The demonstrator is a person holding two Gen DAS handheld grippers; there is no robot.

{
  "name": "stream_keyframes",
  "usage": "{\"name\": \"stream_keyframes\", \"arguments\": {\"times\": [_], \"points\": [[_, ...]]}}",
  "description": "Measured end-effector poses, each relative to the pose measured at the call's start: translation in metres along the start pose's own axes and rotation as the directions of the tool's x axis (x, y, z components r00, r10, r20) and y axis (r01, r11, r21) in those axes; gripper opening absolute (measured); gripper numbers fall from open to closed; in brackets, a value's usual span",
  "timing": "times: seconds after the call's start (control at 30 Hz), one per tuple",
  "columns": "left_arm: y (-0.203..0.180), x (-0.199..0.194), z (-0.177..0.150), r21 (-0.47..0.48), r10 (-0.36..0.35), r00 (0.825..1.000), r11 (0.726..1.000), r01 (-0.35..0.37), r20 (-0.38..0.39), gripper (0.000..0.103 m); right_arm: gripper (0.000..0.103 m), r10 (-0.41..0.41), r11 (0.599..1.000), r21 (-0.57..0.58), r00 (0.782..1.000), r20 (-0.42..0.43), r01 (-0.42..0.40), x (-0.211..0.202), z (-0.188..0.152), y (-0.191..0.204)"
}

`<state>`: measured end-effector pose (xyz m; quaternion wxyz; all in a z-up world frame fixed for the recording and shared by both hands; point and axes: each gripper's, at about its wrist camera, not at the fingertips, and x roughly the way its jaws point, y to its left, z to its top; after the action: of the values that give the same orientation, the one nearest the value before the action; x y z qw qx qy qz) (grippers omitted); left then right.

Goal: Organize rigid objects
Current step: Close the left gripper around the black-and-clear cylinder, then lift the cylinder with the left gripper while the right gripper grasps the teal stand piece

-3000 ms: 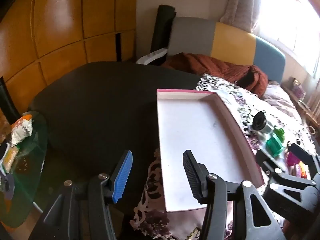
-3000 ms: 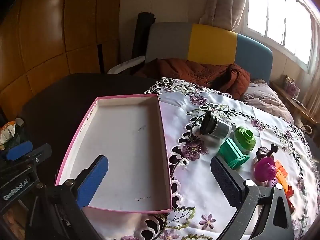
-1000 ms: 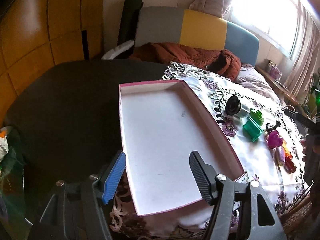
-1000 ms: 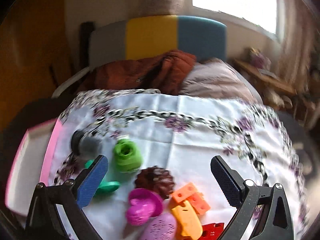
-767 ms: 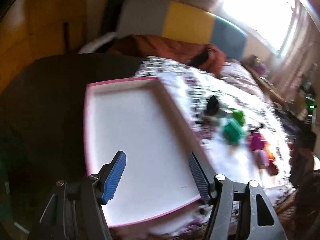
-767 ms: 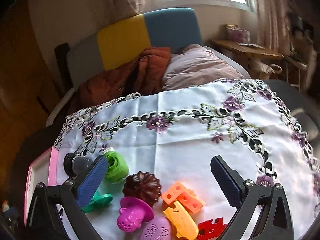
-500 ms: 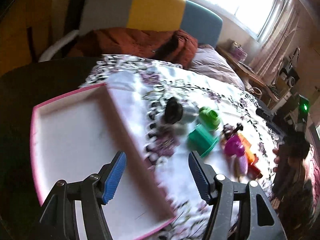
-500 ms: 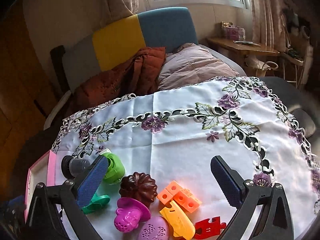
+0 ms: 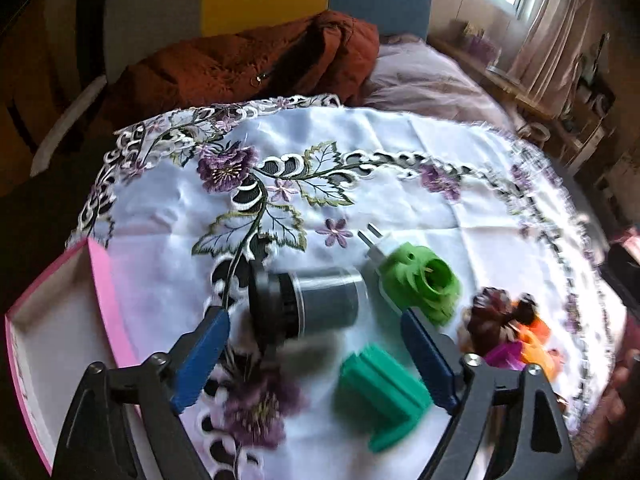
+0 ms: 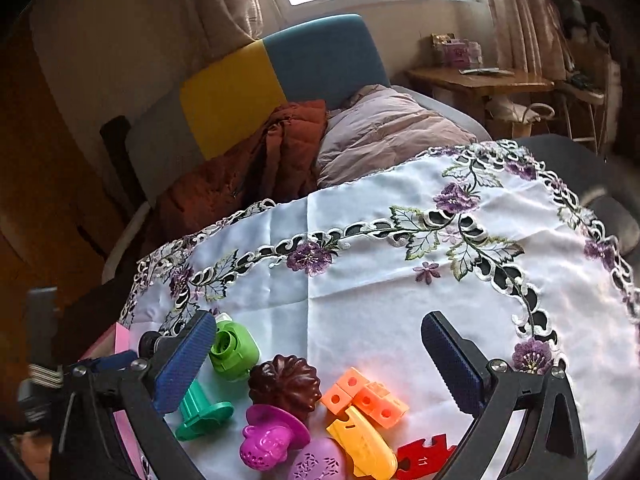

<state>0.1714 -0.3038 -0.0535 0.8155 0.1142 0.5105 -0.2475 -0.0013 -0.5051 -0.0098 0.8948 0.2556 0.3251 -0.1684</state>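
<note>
My left gripper (image 9: pixel 316 346) hovers over the white embroidered cloth (image 9: pixel 400 184), its jaws opening wide with nothing pressed between the pads. A dark grey cylinder (image 9: pixel 316 300) lies on its side just ahead between the blue fingers. A teal block (image 9: pixel 380 392) sits nearer, by the right finger. A green plug adaptor (image 9: pixel 420 280) lies right of the cylinder. My right gripper (image 10: pixel 320 360) stands open above a brown fluted mould (image 10: pixel 286 384), orange blocks (image 10: pixel 364 396), a magenta mould (image 10: pixel 272 436) and a yellow piece (image 10: pixel 360 440). It holds nothing.
The pink-rimmed tray (image 9: pixel 108 292) lies at the cloth's left edge. A red puzzle piece (image 10: pixel 424 460) and a purple heart (image 10: pixel 320 464) lie at the near edge. Behind the table are a rust jacket (image 10: pixel 256 172) and a multicoloured sofa (image 10: pixel 280 76). A hand (image 9: pixel 612 404) shows at right.
My left gripper swung right, from over the pink tray to over the grey cylinder and teal block, and its jaws spread wider. The right gripper stayed open, its view barely shifting.
</note>
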Motion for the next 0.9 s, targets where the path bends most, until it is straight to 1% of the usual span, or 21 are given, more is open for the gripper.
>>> {"name": "stream_keyframes", "arguments": {"times": [0.1,0.17,0.23,0.27,0.37,0.43,0.5,0.53,0.63,0.73,0.8,0.9], "points": [[-0.001,0.018,0.009,-0.019,0.005,0.999,1.0,-0.006,-0.039,0.094,0.103,0.018,1.0,0.022,1.0,-0.009,-0.018,0.002,0.001,-0.003],[0.0,0.027,0.013,-0.028,0.016,0.998,0.999,-0.018,-0.056,0.092,0.103,0.027,0.999,0.026,1.0,-0.012,-0.027,0.002,0.001,-0.004],[0.004,0.033,0.015,-0.047,0.008,0.998,0.999,-0.011,-0.056,0.074,0.103,0.026,0.999,0.023,1.0,-0.014,-0.025,0.003,0.001,-0.003],[0.005,0.035,0.014,-0.047,0.012,0.998,0.999,-0.014,-0.058,0.074,0.103,0.025,0.999,0.021,1.0,-0.015,-0.024,0.003,0.001,-0.003],[0.01,0.031,0.009,-0.057,-0.017,0.999,0.998,0.015,-0.032,0.073,0.103,0.024,1.0,0.012,0.999,-0.025,-0.023,0.005,0.0,-0.002],[0.013,0.019,0.002,-0.064,-0.033,0.999,0.997,0.033,0.0,0.073,0.103,0.023,1.0,0.001,0.999,-0.03,-0.023,0.006,0.0,-0.001],[0.015,-0.003,-0.008,-0.042,-0.039,0.998,0.998,0.041,0.054,0.073,0.103,0.034,0.999,-0.016,0.999,-0.04,-0.035,0.008,-0.002,0.003],[0.016,-0.01,-0.012,-0.038,-0.041,0.997,0.998,0.044,0.068,0.073,0.103,0.039,0.999,-0.027,0.998,-0.048,-0.041,0.009,-0.003,0.005],[0.021,-0.042,-0.027,-0.022,-0.056,0.989,0.998,0.059,0.134,0.073,0.103,0.079,0.993,-0.077,0.994,-0.073,-0.084,0.011,-0.007,0.016],[0.031,-0.07,-0.044,-0.024,-0.073,0.98,0.997,0.079,0.183,0.073,0.103,0.152,0.97,-0.176,0.982,-0.11,-0.17,0.012,-0.017,0.039],[0.039,-0.086,-0.055,-0.022,-0.071,0.976,0.997,0.077,0.208,0.073,0.103,0.166,0.945,-0.262,0.976,-0.139,-0.198,0.012,-0.027,0.058],[0.053,-0.103,-0.075,-0.038,-0.058,0.971,0.997,0.069,0.232,0.073,0.103,0.174,0.9,-0.36,0.96,-0.217,-0.245,0.018,-0.048,0.082]]}}
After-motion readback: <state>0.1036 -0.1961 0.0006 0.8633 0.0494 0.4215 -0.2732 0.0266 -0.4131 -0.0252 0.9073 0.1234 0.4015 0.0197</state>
